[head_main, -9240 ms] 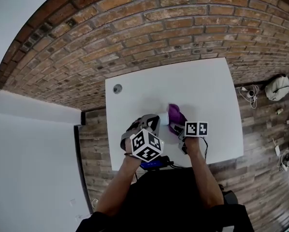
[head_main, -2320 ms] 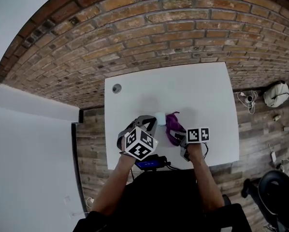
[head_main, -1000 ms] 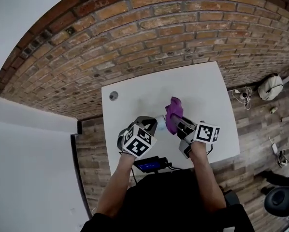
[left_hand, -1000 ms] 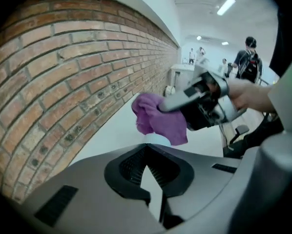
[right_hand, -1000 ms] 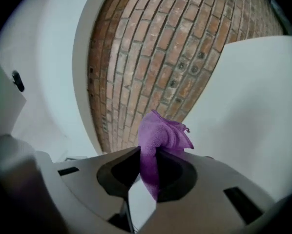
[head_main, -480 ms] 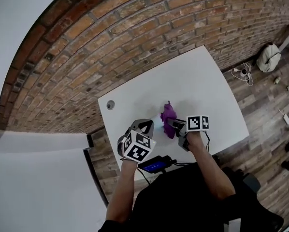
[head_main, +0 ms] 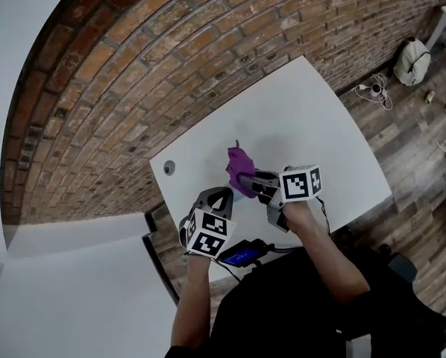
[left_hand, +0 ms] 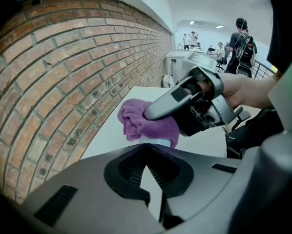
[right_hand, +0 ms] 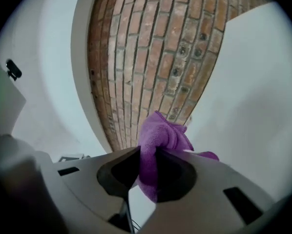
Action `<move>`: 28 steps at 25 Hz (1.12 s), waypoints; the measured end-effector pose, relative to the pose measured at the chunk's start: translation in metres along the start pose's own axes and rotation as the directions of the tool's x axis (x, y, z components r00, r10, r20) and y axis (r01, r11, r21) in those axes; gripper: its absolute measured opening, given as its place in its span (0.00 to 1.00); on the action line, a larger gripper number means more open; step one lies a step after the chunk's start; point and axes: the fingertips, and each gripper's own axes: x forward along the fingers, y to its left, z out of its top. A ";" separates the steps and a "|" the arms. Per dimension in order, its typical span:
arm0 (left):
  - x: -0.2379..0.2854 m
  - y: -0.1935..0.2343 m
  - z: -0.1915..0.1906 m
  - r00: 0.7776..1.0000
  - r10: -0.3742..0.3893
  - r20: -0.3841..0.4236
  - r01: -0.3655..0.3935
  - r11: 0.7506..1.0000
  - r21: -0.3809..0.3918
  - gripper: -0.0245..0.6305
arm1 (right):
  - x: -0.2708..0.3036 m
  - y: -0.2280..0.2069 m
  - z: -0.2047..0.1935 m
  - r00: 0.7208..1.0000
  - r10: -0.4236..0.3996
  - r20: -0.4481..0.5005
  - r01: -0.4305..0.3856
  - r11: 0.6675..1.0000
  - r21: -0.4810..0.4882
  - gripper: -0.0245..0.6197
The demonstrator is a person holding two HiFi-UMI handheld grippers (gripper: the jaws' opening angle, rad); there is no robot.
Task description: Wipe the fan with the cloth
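Right tool (head_main: pixel 247 179) is gripping the purple cloth (head_main: pixel 236 166): in the right gripper view its jaws are closing tight on a fold of the cloth (right_hand: pixel 160 135), and the rest is bunching up beyond the tips of the tool (right_hand: pixel 148 165). In the left gripper view the cloth (left_hand: pixel 136 121) is lying draped just beyond the left tool (left_hand: pixel 147 152), with the right tool (left_hand: pixel 148 115) coming in from the right and pressing into it. Left tool's jaws are standing narrow, pinching a pale edge at their tips, which I am reading as the fan (left_hand: pixel 153 146); the cloth is covering the rest of it. In the head view the left tool (head_main: pixel 221 196) is sitting just left of the right one, both over the near part of the white table (head_main: pixel 297 118), and the fan is not showing there. Brick wall (left_hand: pixel 63 72) is running along the table's left side. A dark device with a lit blue screen (head_main: pixel 242 253) is lying at the table's near edge.
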 end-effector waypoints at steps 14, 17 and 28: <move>0.001 0.001 0.001 1.000 0.007 -0.015 -0.007 1.000 0.008 0.04 | -0.021 0.012 0.009 0.997 0.060 0.052 -0.058 0.997 -0.051 0.15; 0.000 0.000 0.001 1.000 0.010 -0.026 -0.010 1.000 0.010 0.04 | -0.003 0.018 -0.007 0.998 0.049 -0.028 -0.052 0.989 -0.135 0.15; 0.000 0.000 0.002 1.000 0.012 -0.023 -0.012 1.000 0.000 0.04 | -0.042 -0.101 -0.023 0.982 -0.185 0.030 0.178 0.973 0.144 0.15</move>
